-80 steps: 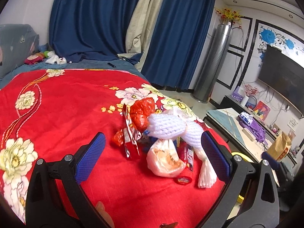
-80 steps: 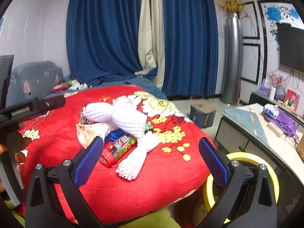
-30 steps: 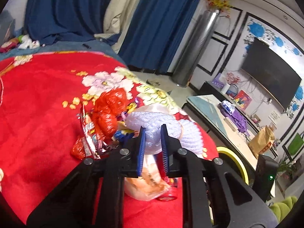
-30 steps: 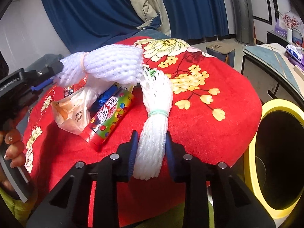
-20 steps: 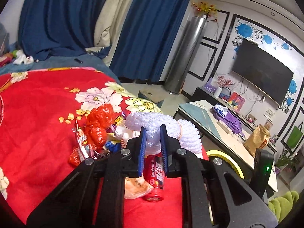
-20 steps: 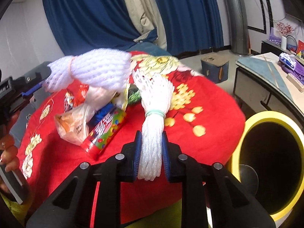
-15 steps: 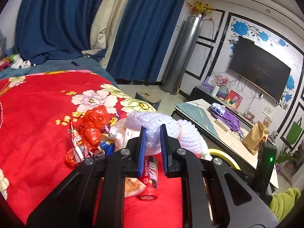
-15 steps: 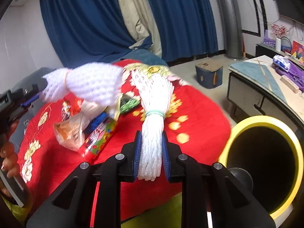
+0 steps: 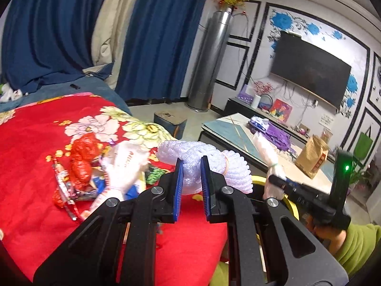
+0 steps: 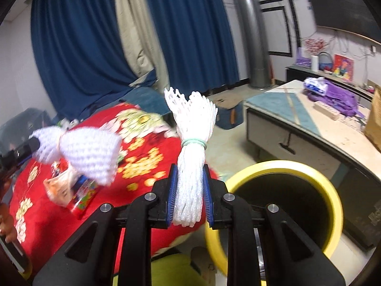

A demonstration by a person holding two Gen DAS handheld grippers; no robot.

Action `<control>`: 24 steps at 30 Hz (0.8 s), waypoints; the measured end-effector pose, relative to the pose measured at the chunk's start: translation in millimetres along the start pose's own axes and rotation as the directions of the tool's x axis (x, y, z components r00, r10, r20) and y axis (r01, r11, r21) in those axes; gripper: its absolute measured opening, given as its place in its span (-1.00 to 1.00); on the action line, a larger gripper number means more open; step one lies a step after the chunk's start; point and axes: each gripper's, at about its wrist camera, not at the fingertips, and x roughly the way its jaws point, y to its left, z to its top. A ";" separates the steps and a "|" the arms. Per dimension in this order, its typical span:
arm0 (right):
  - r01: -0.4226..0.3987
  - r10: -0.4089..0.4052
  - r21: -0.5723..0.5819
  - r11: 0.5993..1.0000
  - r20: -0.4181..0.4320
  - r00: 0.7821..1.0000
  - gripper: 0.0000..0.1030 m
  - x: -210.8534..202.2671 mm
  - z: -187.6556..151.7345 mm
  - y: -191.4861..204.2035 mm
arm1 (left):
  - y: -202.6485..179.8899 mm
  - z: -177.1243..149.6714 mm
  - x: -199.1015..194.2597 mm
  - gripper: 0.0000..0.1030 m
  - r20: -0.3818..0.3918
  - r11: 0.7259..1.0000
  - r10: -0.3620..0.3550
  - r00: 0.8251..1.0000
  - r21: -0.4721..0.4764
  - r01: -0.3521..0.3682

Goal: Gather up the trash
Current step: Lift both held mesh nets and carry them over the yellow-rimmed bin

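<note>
Two foam nets (image 10: 190, 166), each gripper (image 10: 189, 201) clamped

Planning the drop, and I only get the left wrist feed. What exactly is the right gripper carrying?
Observer: The right gripper is shut on a white foam net bundle cinched by a green band. Its jaws have just been closing on it.
Operator: And the bin's mouth? I only see a sliver of yellow behind my fingers.
Observer: The yellow-rimmed bin stands open on the floor, below and to the right of that bundle. Its inside is dark, so I cannot tell what is in it.
</note>
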 end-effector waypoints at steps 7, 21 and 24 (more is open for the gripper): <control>0.069 -0.071 0.064 0.996 0.017 0.997 -0.62 -17.0 -2.3 -43.5 | -27.7 -6.0 19.4 -0.82 -0.036 0.998 -0.035 0.999 0.055 0.037; 0.129 -0.125 0.117 0.985 -0.035 0.991 -0.61 -27.3 -18.8 -81.6 | -83.5 -27.5 75.1 -0.82 -0.151 0.980 -0.091 0.984 0.164 0.115; 0.142 -0.136 0.133 0.981 -0.050 0.989 -0.61 -27.0 -22.1 -90.7 | -94.7 -33.7 86.0 -0.82 -0.175 0.974 -0.099 0.980 0.186 0.132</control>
